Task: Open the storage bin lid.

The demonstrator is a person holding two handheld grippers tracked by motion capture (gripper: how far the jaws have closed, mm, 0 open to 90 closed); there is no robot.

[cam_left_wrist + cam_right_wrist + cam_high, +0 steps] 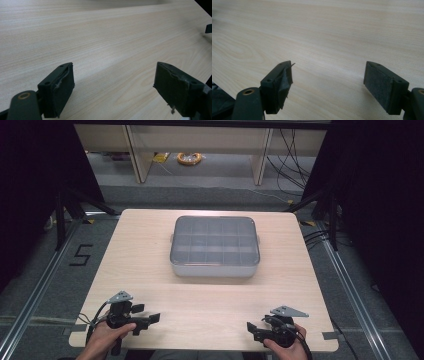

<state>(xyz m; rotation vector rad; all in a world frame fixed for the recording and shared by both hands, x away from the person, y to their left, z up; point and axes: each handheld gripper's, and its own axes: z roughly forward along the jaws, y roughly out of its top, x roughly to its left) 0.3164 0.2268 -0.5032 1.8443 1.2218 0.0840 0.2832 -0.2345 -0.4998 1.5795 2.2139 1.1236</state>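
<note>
A lidded compartment box (pixel 215 247) lies crosswise mid-bench, well ahead of and between the left gripper (pixel 147 319) and right gripper (pixel 252 330), about equally far from both, whose fingers (pixel 60 91) stand spread and empty at the near edge.

High view overhead, tongs views near table (pixel 210 305)

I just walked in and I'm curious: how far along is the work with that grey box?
It looks barely begun. Done: nothing visible; the lidded grey compartment box sits closed in the middle of the wooden table. In hand: nothing; the left gripper and the right gripper rest at the near edge, jaws open with only bare wood between them. Left: seemingly everything, starting with reaching for the box.
</note>
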